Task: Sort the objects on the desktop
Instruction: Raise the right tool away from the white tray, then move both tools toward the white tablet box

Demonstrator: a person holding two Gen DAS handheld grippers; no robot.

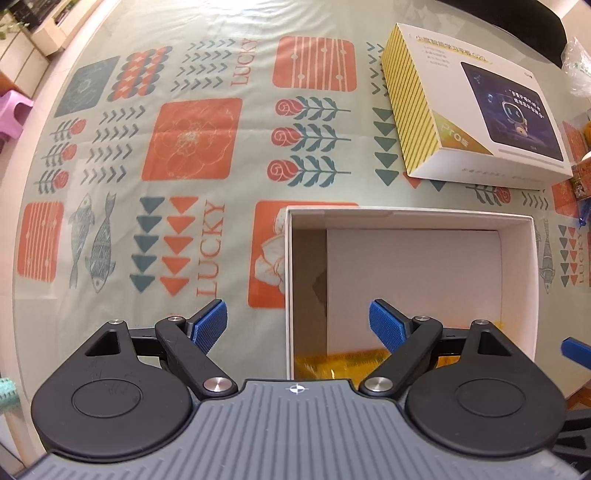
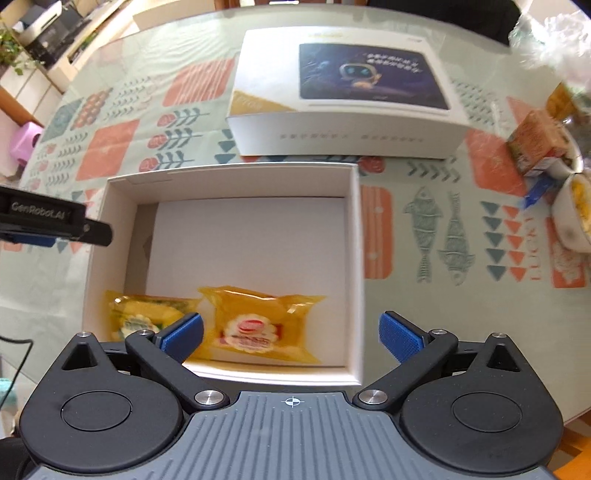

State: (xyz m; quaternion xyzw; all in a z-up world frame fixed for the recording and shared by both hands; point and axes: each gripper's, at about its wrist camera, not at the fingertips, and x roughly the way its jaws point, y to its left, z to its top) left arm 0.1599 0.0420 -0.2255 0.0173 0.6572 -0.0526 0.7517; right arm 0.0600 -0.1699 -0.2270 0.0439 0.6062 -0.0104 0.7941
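An open white box (image 2: pixel 354 229) sits on the patterned table; it also shows in the left wrist view (image 1: pixel 524 266). Two yellow snack packets lie at its near end: one with a red label (image 2: pixel 258 325) and one with a green label (image 2: pixel 144 314). My right gripper (image 2: pixel 291 332) is open and empty, held above the box's near edge over the red-label packet. My left gripper (image 1: pixel 297 321) is open and empty, over the box's left wall. A strip of yellow packet (image 1: pixel 343 362) shows between its fingers. The left gripper's body (image 2: pixel 55 221) shows at the left of the right wrist view.
A closed white tablet box (image 2: pixel 347 96) lies behind the open box, also in the left wrist view (image 1: pixel 476 107). At the right are a small orange carton (image 2: pixel 539 144), a white bowl (image 2: pixel 570 218) and a clear plastic bag (image 2: pixel 554 33). A pink stool (image 2: pixel 26 142) stands off the table's left.
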